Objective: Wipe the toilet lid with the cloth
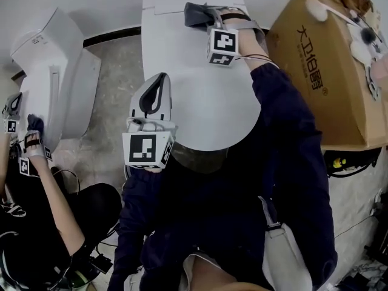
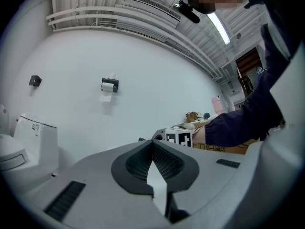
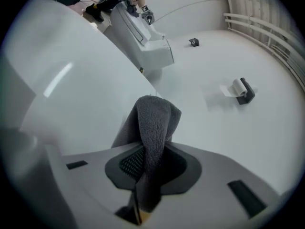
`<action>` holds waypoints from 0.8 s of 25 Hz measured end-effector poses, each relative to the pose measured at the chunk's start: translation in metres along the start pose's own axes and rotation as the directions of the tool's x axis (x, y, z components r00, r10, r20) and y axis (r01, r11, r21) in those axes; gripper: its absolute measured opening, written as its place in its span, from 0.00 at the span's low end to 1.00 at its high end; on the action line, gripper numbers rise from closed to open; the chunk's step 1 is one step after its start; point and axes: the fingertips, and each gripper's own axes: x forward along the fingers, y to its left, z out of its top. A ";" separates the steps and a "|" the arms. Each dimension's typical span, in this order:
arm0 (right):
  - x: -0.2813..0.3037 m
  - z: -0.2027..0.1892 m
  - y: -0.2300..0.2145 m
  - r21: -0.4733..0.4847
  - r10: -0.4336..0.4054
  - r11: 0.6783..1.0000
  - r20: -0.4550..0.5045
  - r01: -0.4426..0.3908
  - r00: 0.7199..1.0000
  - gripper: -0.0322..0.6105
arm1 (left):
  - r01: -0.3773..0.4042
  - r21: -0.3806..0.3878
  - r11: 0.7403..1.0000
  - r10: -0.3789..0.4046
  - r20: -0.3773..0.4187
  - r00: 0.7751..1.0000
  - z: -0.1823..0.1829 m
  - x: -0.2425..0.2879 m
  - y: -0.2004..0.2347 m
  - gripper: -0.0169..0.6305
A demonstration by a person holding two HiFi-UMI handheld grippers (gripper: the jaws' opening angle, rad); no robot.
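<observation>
The white toilet lid (image 1: 206,83) lies closed in the middle of the head view. At its far end my right gripper (image 1: 209,18) is shut on a dark grey cloth (image 1: 195,14), which rests on the lid's back part. In the right gripper view the cloth (image 3: 152,123) stands folded up out of the right gripper (image 3: 152,151), with the lid (image 3: 71,80) close behind it. My left gripper (image 1: 159,80) hovers at the lid's left edge. Seen in its own view, the left gripper (image 2: 153,144) is shut with nothing between its jaws.
A large cardboard box (image 1: 327,71) stands right of the toilet. A second white toilet (image 1: 54,83) stands at the left, where another person (image 1: 36,180) holds grippers. A toilet-roll holder (image 3: 240,89) hangs on the white wall.
</observation>
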 end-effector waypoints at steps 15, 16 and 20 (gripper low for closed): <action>0.069 0.010 0.021 -0.048 0.156 0.986 -0.032 -0.157 0.987 0.16 | -0.112 -0.017 0.994 0.113 0.018 0.993 -0.009 -0.008 0.026 0.05; 0.064 0.011 0.024 -0.044 0.163 0.985 -0.031 -0.164 0.986 0.16 | -0.111 -0.020 0.994 0.111 0.014 0.994 -0.009 -0.008 0.025 0.05; 0.037 0.019 0.036 -0.025 0.198 0.980 -0.021 -0.199 0.980 0.16 | -0.099 -0.011 0.995 0.099 0.035 0.994 -0.004 -0.012 0.021 0.05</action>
